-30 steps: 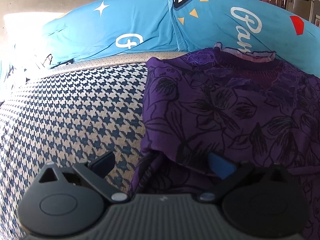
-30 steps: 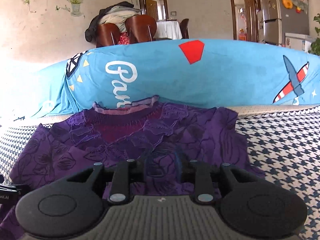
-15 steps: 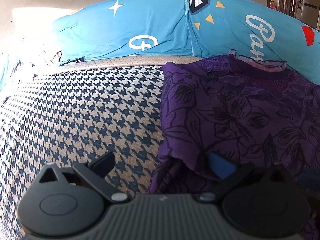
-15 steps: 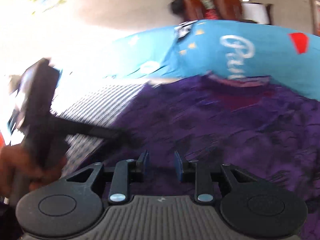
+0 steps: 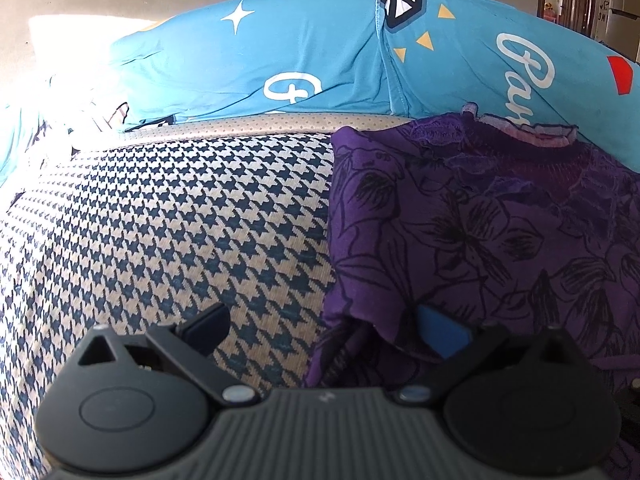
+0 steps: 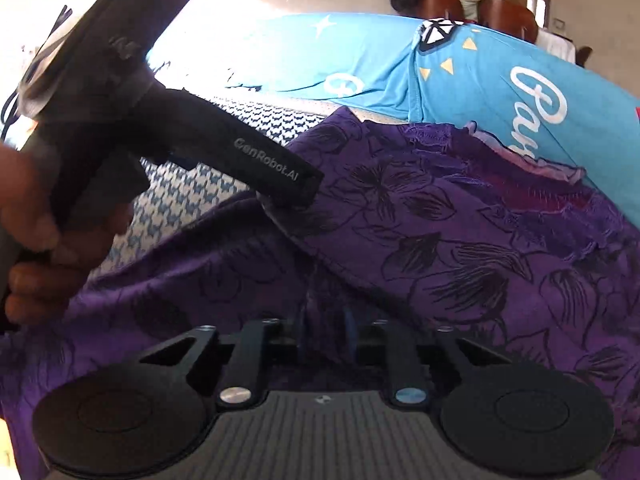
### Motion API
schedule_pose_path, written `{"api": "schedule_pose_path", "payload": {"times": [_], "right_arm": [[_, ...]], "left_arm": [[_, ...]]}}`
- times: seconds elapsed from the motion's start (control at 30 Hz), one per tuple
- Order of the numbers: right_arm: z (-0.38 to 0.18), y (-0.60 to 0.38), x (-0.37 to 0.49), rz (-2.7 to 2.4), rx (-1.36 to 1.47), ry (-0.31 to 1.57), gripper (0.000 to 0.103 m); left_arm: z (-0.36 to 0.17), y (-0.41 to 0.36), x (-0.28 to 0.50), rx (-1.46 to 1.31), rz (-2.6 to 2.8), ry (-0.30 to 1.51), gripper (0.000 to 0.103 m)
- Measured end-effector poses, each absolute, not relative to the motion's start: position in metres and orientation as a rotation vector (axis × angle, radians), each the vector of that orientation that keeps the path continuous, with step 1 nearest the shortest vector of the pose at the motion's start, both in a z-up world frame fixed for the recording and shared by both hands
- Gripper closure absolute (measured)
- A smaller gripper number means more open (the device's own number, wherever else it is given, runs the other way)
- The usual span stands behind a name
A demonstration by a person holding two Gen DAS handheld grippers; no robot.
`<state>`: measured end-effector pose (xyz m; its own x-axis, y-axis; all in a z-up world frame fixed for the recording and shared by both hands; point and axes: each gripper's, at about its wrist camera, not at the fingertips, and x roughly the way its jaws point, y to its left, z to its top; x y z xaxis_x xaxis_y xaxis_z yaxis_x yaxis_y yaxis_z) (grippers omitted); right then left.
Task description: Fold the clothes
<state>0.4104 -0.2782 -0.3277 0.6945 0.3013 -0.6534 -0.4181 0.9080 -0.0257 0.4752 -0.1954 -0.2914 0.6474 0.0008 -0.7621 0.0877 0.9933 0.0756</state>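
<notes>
**Purple blouse pinched at its near edge on the houndstooth bed**

Purple blouse (image 5: 500,232) with a black flower print lies spread on a navy-and-cream houndstooth cover (image 5: 180,232), its neckline toward twelve o'clock, just below a bright blue printed pillow (image 5: 300,52) that runs across the top of both views. In the left wrist view the cloth fills the field from about one to five o'clock, and the bare cover fills the side from seven to eleven.

Left gripper (image 5: 324,326) has its jaws wide apart. Its dark finger at seven o'clock sits over the bare cover, while the blue-padded finger at five o'clock lies against a folded edge of the blouse; the fabric's side hem hangs between the two, and neither pad presses it.

Right gripper (image 6: 326,330) is closing its jaws, now nearly together, with a raised ridge of purple cloth caught between the fingers at the bottom centre. Whether the pads press it fully is hard to make out, since folds cover the tips.

In the right wrist view the left gripper's black body reaches in from ten o'clock, its nose touching the blouse near the centre, and the person's hand (image 6: 44,236) wraps its handle at nine o'clock. Brown chairs (image 6: 480,4) stand beyond the pillow at one o'clock.
</notes>
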Motion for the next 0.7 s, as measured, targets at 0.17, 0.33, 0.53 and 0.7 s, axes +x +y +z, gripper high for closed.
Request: {"api": "schedule_pose_path", "payload": {"times": [0.17,0.33,0.53,0.7], "right_arm": [[-0.314,-0.280,0.421,0.389,-0.064,0.641,0.095],[-0.299,-0.285,0.431,0.466,0.092,0.604,0.097],[-0.283,-0.290,0.430,0.434,0.014,0.558,0.097],[-0.272,-0.345,0.438,0.241,0.067,0.528,0.091]], "left_arm": [[-0.283,-0.190,0.475,0.114,-0.025,0.829,0.000],[-0.277,-0.178,0.479,0.084,0.009,0.809,0.000],[-0.276,-0.178,0.479,0.072,0.008,0.812,0.000],[-0.277,-0.182,0.477,0.081,-0.007,0.804,0.000]]}}
